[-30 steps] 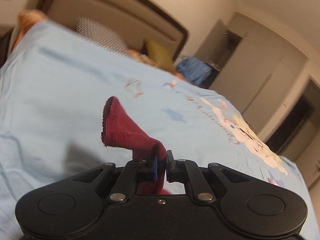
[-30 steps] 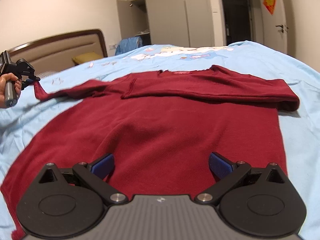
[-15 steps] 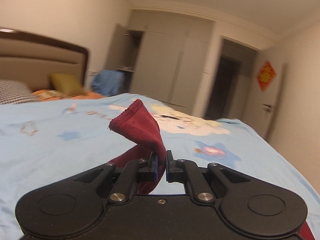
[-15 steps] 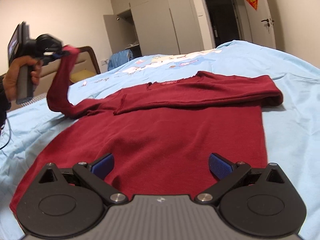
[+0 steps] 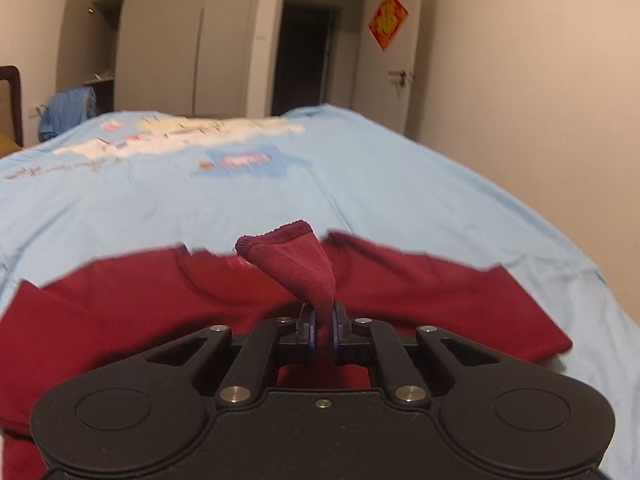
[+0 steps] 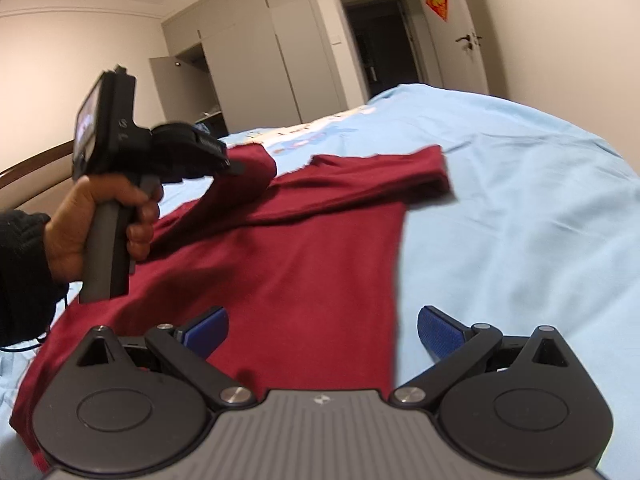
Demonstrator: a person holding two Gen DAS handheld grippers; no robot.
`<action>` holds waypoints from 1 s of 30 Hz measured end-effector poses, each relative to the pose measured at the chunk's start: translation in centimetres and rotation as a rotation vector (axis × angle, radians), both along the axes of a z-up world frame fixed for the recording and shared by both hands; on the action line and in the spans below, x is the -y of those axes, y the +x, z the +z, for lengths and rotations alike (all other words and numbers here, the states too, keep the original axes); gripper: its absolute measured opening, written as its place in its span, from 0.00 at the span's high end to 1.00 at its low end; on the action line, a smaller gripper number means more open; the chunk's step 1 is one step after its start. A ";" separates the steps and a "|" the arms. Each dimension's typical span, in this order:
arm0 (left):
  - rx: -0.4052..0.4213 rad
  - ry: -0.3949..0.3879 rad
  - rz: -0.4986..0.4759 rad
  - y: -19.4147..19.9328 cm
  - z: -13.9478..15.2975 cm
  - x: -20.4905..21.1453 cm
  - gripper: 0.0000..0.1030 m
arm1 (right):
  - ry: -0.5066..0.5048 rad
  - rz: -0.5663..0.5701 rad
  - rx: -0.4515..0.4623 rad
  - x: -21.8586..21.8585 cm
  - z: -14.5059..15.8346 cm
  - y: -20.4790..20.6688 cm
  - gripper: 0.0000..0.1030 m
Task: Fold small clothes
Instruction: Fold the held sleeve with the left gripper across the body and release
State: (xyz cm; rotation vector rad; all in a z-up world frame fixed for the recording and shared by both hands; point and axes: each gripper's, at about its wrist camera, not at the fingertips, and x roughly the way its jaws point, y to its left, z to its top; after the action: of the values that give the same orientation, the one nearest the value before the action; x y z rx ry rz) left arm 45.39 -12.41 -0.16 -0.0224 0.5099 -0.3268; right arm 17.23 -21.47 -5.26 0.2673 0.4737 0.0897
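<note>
A dark red sweater (image 6: 304,256) lies flat on the light blue bed sheet (image 6: 520,216), its right sleeve (image 6: 384,176) folded across the chest. My left gripper (image 5: 323,330) is shut on the cuff of the left sleeve (image 5: 296,256), which stands up past the jaws above the sweater body (image 5: 120,304). In the right wrist view that left gripper (image 6: 234,168), held by a hand (image 6: 100,224), carries the sleeve over the sweater's upper left. My right gripper (image 6: 322,334) hovers open over the sweater's lower hem, holding nothing.
The blue bed sheet (image 5: 360,184) with cartoon prints extends far beyond the sweater. A wardrobe (image 5: 160,40), a dark doorway (image 5: 308,56) and a door with a red decoration (image 5: 388,20) stand behind the bed. A headboard (image 6: 36,176) is at the left.
My left gripper has lifted the sleeve cuff off the bed and swung it rightward over the sweater body. My right gripper has stayed open near the hem, shifting slightly toward the right edge.
</note>
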 end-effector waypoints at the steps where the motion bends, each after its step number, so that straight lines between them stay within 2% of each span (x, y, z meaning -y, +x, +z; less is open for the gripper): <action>1: -0.011 0.008 -0.012 -0.3 -0.6 0.2 0.91 | 0.003 -0.007 -0.003 0.2 -0.2 -0.4 0.00; 5: -0.052 0.002 -0.097 -1.0 -1.3 0.2 0.78 | 0.020 -0.020 0.009 0.7 -0.8 -1.4 0.00; 6: -0.059 -0.003 -0.121 -1.1 -1.1 0.2 0.67 | 0.018 -0.023 0.012 0.7 -0.8 -1.4 0.00; 7: -0.065 -0.005 -0.137 -1.2 -1.0 0.3 0.52 | 0.012 -0.025 0.012 0.6 -0.8 -1.5 0.00; 10: -0.043 -0.018 -0.147 -2.3 -0.4 -0.2 0.28 | -0.015 -0.027 0.009 0.3 -0.9 -1.5 0.00; 13: -0.034 -0.016 -0.118 -3.3 0.3 -1.7 0.18 | -0.020 -0.027 0.008 0.1 -0.9 -1.3 0.00; 16: -0.020 -0.009 -0.047 -5.0 1.0 -4.4 0.07 | -0.034 -0.029 0.002 -0.2 -1.0 -1.2 0.00; 19: -0.011 0.021 0.045 -6.3 0.9 -7.9 0.04 | -0.075 -0.032 -0.007 -0.7 -1.2 -1.1 0.00; 24: -0.007 0.152 0.211 -8.8 -0.3 -13.9 0.02 | -0.138 -0.036 -0.020 -1.6 -1.2 -0.8 0.00; 27: -0.002 0.261 0.286 -9.7 -1.3 -16.5 0.02 | -0.111 -0.038 -0.030 -1.1 -0.8 -0.4 0.00; 30: -0.002 0.320 0.327 -9.6 -2.3 -18.2 0.02 | -0.040 -0.046 -0.035 -0.1 0.2 0.7 0.00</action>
State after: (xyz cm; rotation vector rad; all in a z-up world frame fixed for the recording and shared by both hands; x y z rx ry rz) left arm 35.76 5.77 -2.47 0.2020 0.5466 0.0771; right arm 17.88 -21.33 -5.07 0.2410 0.5035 0.0308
